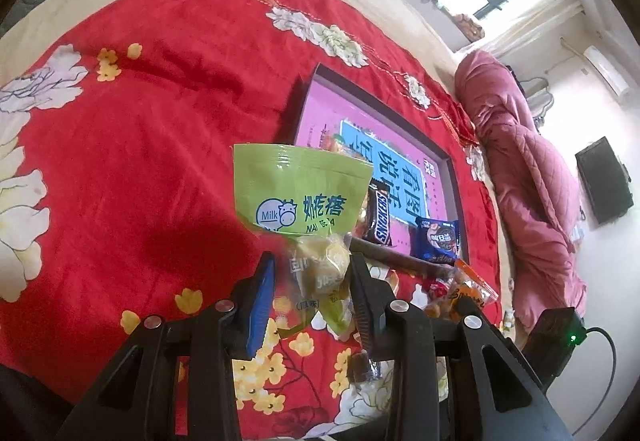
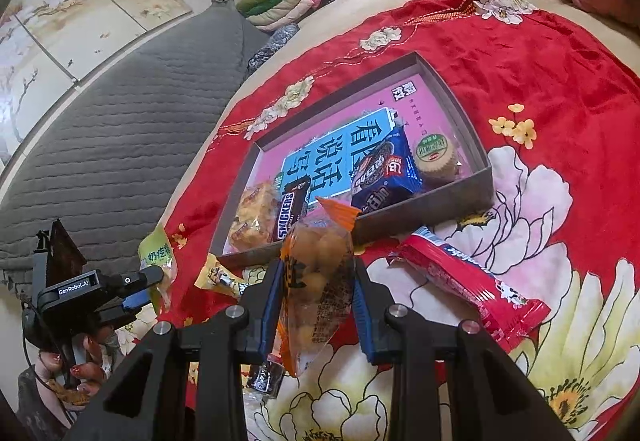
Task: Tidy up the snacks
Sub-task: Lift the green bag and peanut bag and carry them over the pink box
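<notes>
Left tool (image 1: 312,281) clamps green milk-candy pouch (image 1: 300,193); right tool (image 2: 316,293) clamps orange snack bag (image 2: 316,273). Advice: carry each over the box (image 2: 460,193) wall, set flat beside the Snickers (image 2: 294,209).

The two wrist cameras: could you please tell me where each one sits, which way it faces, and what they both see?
Left wrist: sits behind the left claw, looking down across the red floral bedspread toward the window; the claw's black arms show, shut on a green milk-snack bag.
Right wrist: sits behind the right claw, facing the grey headboard; its arms show, shut on an orange snack bag, with the person's hand at lower left.
Shared: the box, Snickers bar, both bags.
</notes>
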The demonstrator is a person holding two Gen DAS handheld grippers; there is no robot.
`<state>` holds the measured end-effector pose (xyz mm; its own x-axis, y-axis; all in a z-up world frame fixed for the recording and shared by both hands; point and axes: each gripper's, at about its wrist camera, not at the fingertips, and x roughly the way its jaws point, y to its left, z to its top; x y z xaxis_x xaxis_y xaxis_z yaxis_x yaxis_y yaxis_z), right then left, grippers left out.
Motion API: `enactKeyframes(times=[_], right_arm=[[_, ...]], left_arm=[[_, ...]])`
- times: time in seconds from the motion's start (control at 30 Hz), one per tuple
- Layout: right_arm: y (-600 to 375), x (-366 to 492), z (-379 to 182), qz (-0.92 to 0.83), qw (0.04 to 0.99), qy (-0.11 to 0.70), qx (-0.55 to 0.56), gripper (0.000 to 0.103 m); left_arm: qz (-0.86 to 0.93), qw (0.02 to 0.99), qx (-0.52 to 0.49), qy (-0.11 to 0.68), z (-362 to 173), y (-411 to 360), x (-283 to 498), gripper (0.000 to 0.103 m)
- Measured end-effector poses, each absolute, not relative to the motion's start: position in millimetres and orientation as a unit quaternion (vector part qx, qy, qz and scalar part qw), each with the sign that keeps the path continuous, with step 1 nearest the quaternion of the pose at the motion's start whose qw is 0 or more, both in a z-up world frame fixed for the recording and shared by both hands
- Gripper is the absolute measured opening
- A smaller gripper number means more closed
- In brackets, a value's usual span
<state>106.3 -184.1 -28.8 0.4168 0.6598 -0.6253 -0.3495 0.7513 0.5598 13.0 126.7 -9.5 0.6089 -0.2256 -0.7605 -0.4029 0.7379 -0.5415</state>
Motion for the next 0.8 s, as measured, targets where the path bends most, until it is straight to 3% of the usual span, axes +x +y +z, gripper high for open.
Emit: enactKeyframes(times=[0.8], right_arm=[[-180.4, 98.4, -6.2, 0.301, 0.859, 0.391, 0.135, 0.033]], left_arm=[[0.018, 0.854, -0.279, 0.439, 15.2, 78.0, 33.7, 0.037]])
